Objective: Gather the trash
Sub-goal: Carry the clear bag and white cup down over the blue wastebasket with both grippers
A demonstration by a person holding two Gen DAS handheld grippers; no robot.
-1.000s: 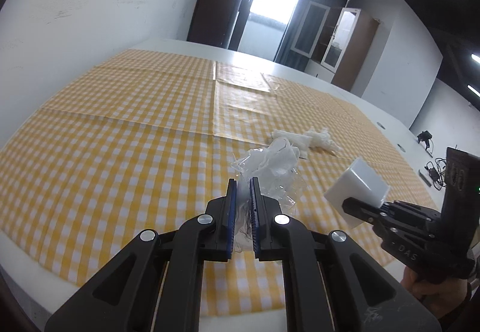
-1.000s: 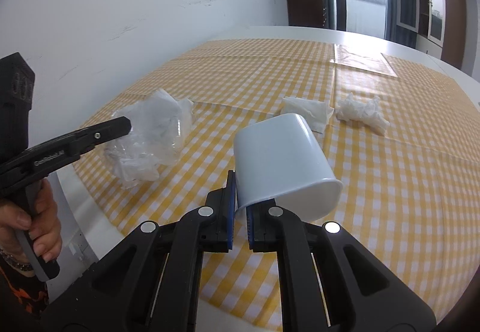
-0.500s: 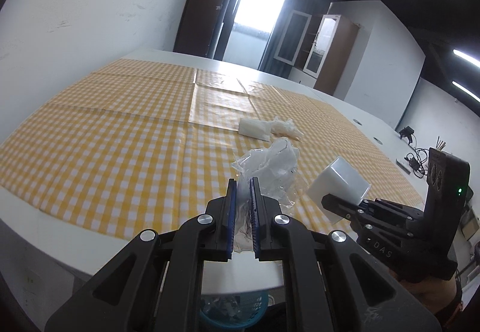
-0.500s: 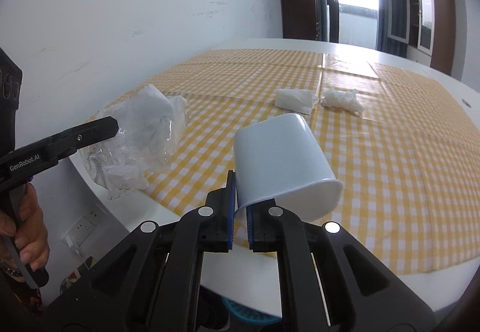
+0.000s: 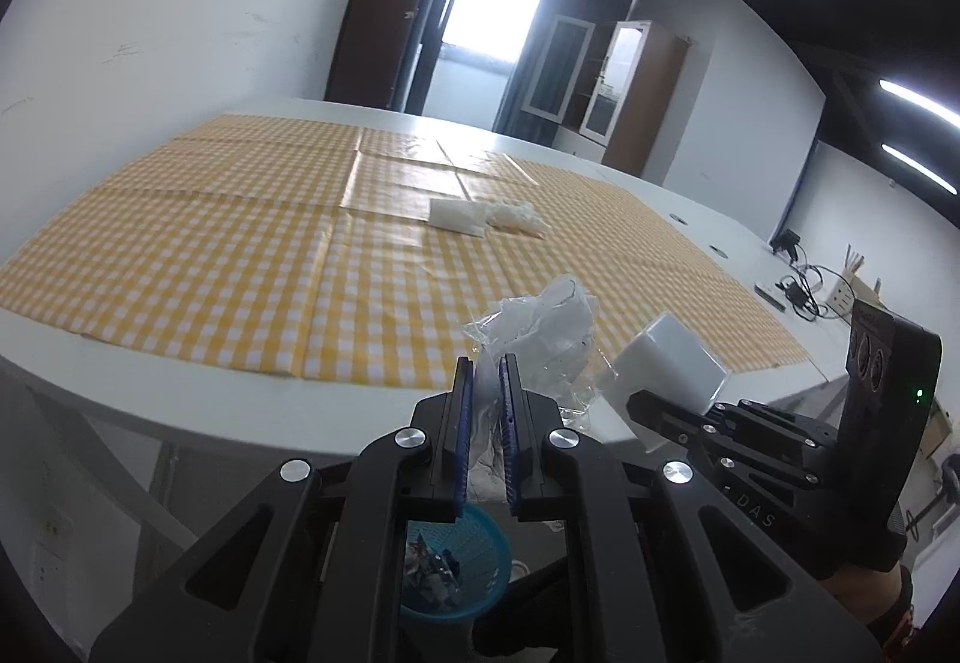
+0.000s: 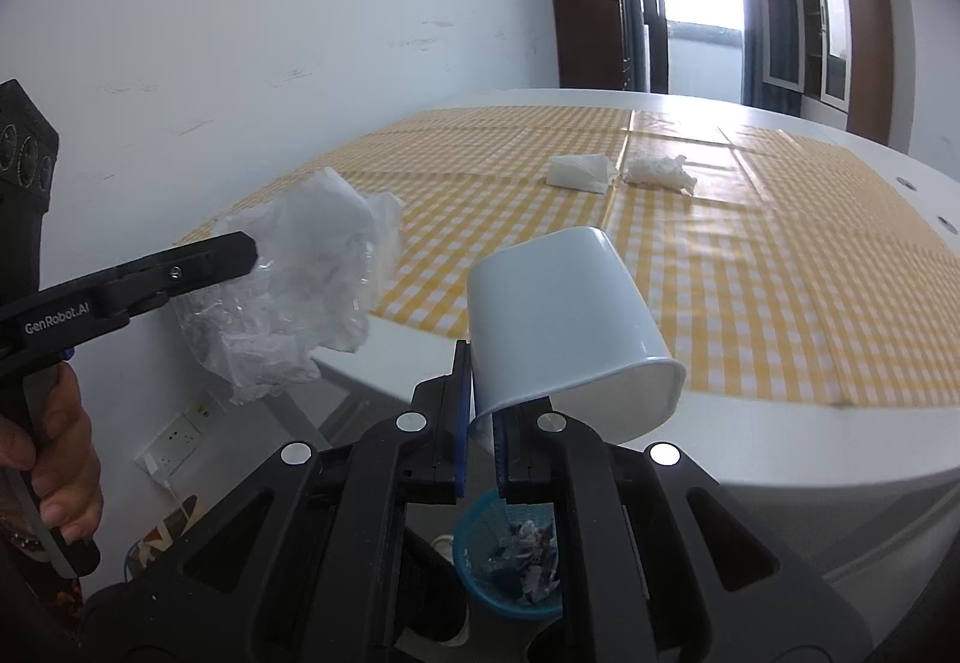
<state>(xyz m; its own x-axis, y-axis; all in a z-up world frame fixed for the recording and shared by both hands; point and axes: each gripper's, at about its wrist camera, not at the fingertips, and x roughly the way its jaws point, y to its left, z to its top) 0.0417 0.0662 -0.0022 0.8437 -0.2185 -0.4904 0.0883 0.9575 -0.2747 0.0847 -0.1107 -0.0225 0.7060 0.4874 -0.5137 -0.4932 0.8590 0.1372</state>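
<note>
My left gripper [image 5: 485,411] is shut on a crumpled clear plastic bag [image 5: 540,339], held in the air past the table's front edge; the bag also shows in the right wrist view [image 6: 300,285]. My right gripper [image 6: 477,441] is shut on the rim of a white plastic cup [image 6: 564,327], tilted with its mouth toward me; the cup shows in the left wrist view [image 5: 666,369]. A blue mesh trash basket [image 5: 456,567] with scraps stands on the floor below both grippers, also in the right wrist view [image 6: 510,561]. A folded napkin [image 6: 579,171] and a crumpled tissue [image 6: 660,171] lie on the table.
The white table [image 5: 180,411] carries a yellow checked cloth [image 5: 240,255]. A white wall [image 6: 240,33] runs along its left side, with a socket [image 6: 174,441] low down. Cables and a charger [image 5: 798,285] lie at the far right.
Both grippers have drawn back and risen off the table with the bag and the cup. The table edge and the blue basket on the floor have come into view.
</note>
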